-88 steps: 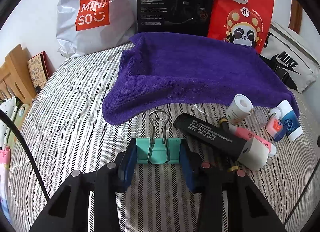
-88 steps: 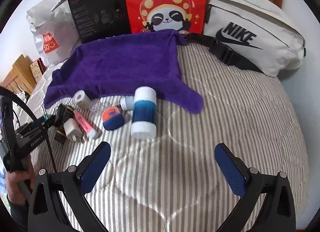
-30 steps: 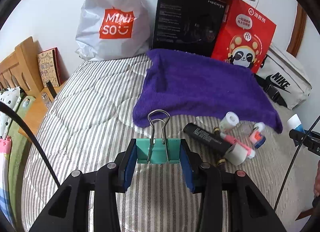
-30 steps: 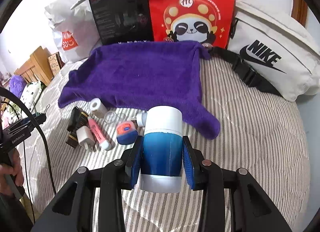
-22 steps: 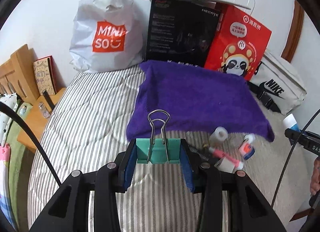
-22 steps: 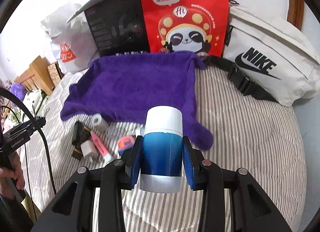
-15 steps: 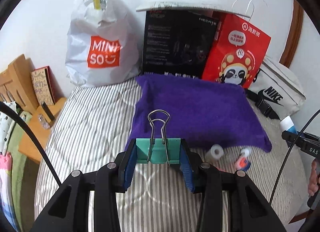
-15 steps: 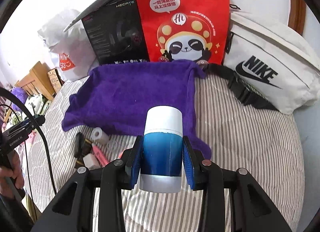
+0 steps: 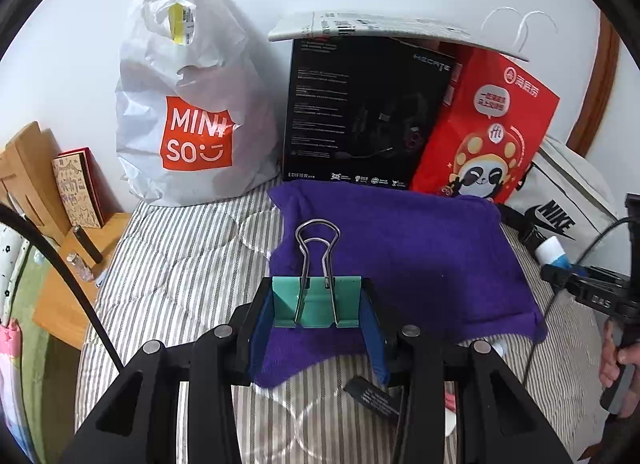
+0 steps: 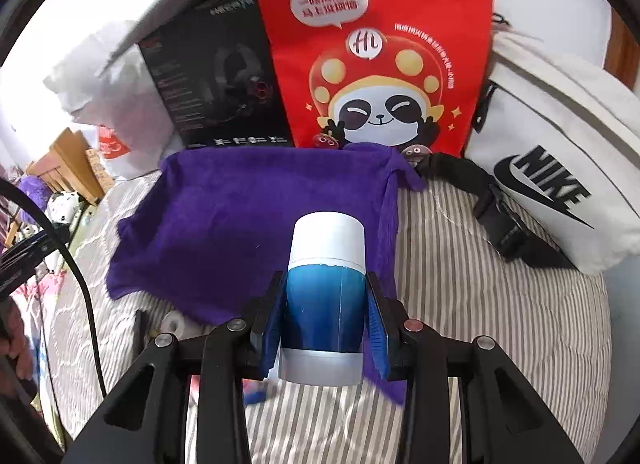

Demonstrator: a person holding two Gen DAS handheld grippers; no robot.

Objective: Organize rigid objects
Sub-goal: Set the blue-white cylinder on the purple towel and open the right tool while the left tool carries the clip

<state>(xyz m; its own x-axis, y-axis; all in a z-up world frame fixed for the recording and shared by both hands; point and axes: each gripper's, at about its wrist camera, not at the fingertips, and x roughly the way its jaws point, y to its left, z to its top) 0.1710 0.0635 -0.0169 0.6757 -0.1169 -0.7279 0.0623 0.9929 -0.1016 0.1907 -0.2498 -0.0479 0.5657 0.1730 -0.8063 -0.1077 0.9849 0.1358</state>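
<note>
My left gripper [image 9: 316, 310] is shut on a teal binder clip [image 9: 318, 304] whose wire handles stand up over the purple towel [image 9: 408, 256]. My right gripper [image 10: 325, 314] is shut on a blue and white bottle [image 10: 326, 288], held above the near edge of the purple towel [image 10: 240, 216]. That bottle [image 9: 552, 250] and the right gripper's black frame also show at the right edge of the left wrist view. A black tube [image 9: 372, 398] and a small white roll [image 10: 174, 322] lie on the striped bed below the fingers, mostly hidden.
Along the wall stand a white Miniso bag [image 9: 188, 120], a black headset box [image 9: 360, 116], a red panda bag [image 10: 376, 52] and a white Nike bag [image 10: 560, 168]. A wooden bedside stand [image 9: 60, 276] sits left of the bed. A hand [image 9: 624, 360] grips the right tool.
Both grippers rose and moved forward toward the towel with their loads. The small items on the bed slid down under the fingers; the bags at the wall grew larger.
</note>
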